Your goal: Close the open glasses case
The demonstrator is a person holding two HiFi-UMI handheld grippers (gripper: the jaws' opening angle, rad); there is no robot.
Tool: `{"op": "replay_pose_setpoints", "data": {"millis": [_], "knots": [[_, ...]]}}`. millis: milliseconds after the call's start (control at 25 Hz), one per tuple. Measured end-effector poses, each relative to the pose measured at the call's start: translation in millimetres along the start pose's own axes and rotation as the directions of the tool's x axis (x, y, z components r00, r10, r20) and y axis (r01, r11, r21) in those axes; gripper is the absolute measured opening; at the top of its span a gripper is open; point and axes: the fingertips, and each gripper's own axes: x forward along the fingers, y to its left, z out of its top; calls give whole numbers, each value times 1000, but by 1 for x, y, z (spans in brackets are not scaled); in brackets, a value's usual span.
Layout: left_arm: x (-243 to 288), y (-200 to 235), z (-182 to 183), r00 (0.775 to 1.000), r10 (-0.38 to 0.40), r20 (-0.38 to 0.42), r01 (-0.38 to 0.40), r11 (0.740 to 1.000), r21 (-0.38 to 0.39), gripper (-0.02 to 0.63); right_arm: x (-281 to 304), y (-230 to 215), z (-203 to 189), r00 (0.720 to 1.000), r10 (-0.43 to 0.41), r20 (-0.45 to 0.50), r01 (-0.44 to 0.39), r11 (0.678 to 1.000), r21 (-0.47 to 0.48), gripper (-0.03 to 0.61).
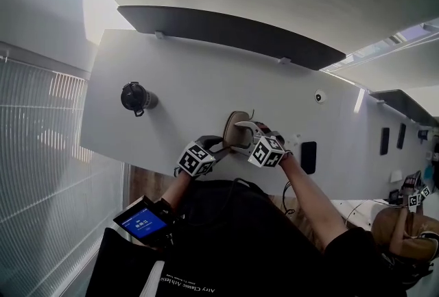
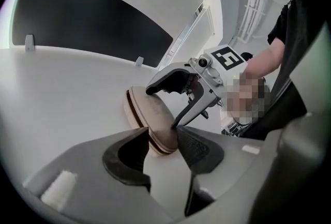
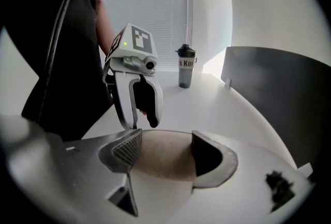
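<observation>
Glasses case (image 1: 235, 129) near the table (image 1: 185, 90) edge sits unclamped inside wide-open left tool (image 2: 162, 128) and right tool (image 3: 166, 131).

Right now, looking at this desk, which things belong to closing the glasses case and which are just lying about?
Part of the job: glasses case; left gripper, jaws open at its end; right gripper, jaws either side of it.
Just lying about: dark bottle; black flat object; small round white object.
</observation>
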Motion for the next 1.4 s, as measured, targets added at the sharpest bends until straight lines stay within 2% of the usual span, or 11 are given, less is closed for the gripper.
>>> {"op": "replay_pose_setpoints", "data": {"millis": [280, 800, 920, 1040, 1200, 1400], "knots": [[5, 8, -22, 997, 30, -71, -31, 999, -9, 179, 17, -3, 2, 1000, -11, 6, 10, 999, 46, 295], [10, 8, -18, 996, 58, -70, -59, 998, -12, 179, 8, -7, 0, 999, -49, 0, 49, 996, 75, 295], [6, 5, -19, 993, 70, -91, -72, 997, -10, 179, -7, -14, 2, 992, -124, 14, 121, 986, 119, 293], [7, 5, -26, 993, 75, -90, -77, 997, -22, 179, -21, -13, -8, 984, -178, 21, 170, 964, 204, 293], [13, 11, -18, 993, 77, -88, -79, 997, -22, 179, -19, -19, -34, 981, -190, -38, 193, 941, 279, 293], [13, 6, -14, 994, 71, -78, -73, 997, -23, 184, -18, -19, -27, 983, -183, -21, 180, 936, 302, 293]]}}
